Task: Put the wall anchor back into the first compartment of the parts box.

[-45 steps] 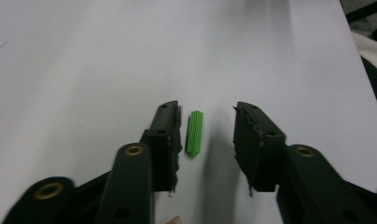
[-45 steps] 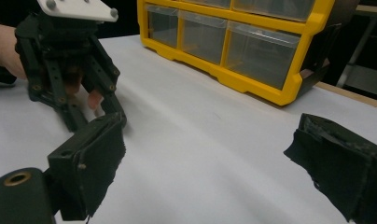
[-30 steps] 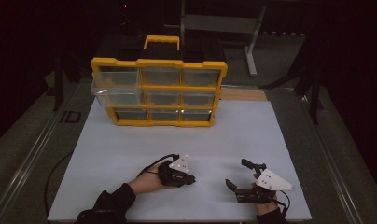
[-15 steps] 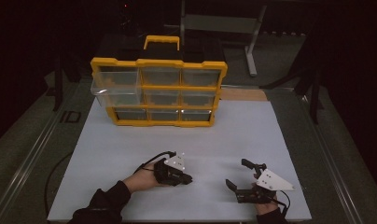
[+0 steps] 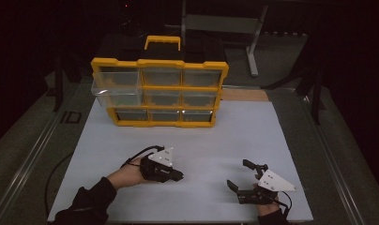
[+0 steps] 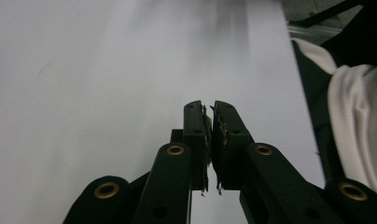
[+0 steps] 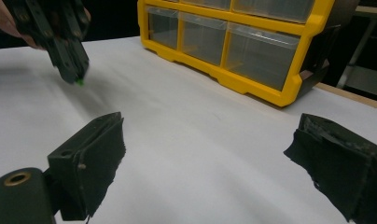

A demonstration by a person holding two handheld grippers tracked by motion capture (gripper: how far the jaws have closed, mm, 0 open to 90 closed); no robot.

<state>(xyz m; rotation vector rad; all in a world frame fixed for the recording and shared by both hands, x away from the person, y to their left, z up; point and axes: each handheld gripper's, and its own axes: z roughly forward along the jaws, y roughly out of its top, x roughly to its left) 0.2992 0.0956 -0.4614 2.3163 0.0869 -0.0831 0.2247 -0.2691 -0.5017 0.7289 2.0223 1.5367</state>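
Pinching a tiny green piece (image 6: 208, 125) between closed fingers, the left gripper (image 5: 177, 176) hangs just above the white desk (image 5: 225, 136), near its front edge and left of centre in the high view. The left gripper view shows the two black jaws pressed together, with a sliver of green and thin metal bits caught between the pads; the pale desk surface lies beyond them and a white sleeve (image 6: 359, 121) shows at the right edge. In the right gripper view the same gripper (image 7: 73, 74) appears at the upper left, tilted down toward the desk, with the green speck (image 7: 79, 82) showing at its tip, clear of the surface. What the piece is cannot be told at this size.

The right gripper (image 5: 239, 180) sits near the front right of the desk, well apart from the left one. Its fingers (image 7: 91, 163) stand wide open with nothing between them, as its own view shows, one pad at each side with bare desk between.

At the far side of the desk stands a yellow organizer (image 5: 159, 91) with a handle on top and clear drawers in rows. Its upper left drawer (image 5: 116, 91) juts out beyond the frame. The organizer is well apart from both grippers.
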